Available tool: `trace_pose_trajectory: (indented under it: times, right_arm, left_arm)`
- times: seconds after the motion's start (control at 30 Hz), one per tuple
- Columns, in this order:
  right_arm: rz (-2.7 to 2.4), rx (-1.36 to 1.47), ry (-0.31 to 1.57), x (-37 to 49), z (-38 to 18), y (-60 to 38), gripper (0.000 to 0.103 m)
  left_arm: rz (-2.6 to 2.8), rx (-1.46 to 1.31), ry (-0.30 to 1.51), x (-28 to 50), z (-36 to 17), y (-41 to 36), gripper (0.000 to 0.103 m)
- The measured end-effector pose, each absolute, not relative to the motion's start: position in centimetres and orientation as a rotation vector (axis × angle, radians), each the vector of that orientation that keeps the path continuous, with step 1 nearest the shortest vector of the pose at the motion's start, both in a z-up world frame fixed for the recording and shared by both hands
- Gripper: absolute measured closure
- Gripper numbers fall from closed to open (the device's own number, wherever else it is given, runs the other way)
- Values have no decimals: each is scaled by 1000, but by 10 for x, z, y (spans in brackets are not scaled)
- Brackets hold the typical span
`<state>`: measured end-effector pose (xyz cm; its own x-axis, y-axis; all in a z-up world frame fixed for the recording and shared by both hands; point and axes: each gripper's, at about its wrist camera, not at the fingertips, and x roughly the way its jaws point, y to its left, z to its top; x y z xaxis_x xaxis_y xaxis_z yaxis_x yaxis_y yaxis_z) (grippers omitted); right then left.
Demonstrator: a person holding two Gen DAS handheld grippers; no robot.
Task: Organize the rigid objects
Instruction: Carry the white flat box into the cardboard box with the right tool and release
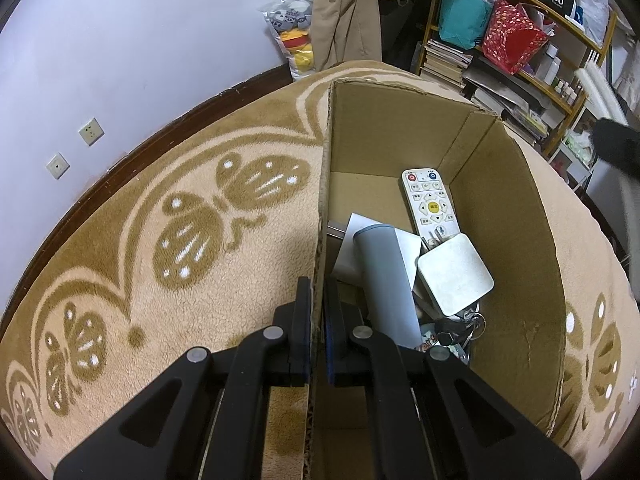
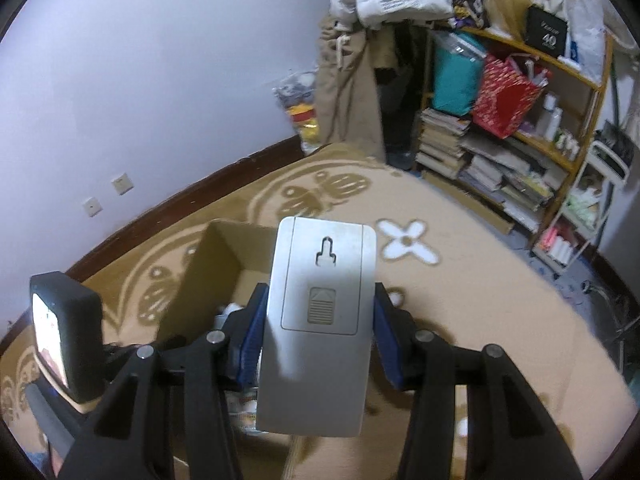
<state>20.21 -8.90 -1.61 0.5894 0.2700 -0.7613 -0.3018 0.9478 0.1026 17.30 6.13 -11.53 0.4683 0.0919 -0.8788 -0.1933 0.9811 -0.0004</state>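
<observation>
My left gripper [image 1: 318, 292] is shut on the left wall of an open cardboard box [image 1: 326, 160] that stands on the carpet. Inside lie a white remote [image 1: 430, 204], a grey-blue cylinder [image 1: 386, 276], a white square device [image 1: 454, 274], some papers and a bunch of keys [image 1: 460, 330]. My right gripper [image 2: 320, 292] is shut on a flat white device [image 2: 320, 320]; its back faces the camera, with a battery cover and a keyhole slot. It hangs in the air to the right of the cardboard box [image 2: 216, 256], whose open top shows behind it at lower left.
The beige patterned carpet [image 1: 180, 240] spreads around the box. A wooden shelf [image 2: 520, 152] packed with books, bags and bottles stands at the back right. Hanging clothes [image 2: 352, 92] and a bag of plush toys [image 1: 294, 36] are by the wall. The left hand's unit [image 2: 64, 336] shows at the left.
</observation>
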Motion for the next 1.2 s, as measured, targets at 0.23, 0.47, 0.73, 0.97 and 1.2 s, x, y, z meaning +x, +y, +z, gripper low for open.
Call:
trace_pose_trajectory:
  times: [0.23, 0.47, 0.73, 0.97, 1.2]
  right_arm:
    - [388, 21, 928, 198, -36, -75, 50]
    - [418, 33, 985, 196, -56, -68, 50]
    - [410, 27, 1030, 199, -71, -69, 50]
    - [410, 47, 1033, 200, -72, -71, 49]
    - [411, 51, 1045, 201, -73, -72, 49]
  left_arm:
    - [178, -91, 1070, 173, -116, 59, 98]
    - [177, -99, 1071, 173, -116, 60, 98]
    - [176, -102, 1072, 172, -117, 59, 98]
    - [178, -100, 1074, 172, -116, 58, 98]
    - [178, -102, 1074, 173, -115, 59, 98]
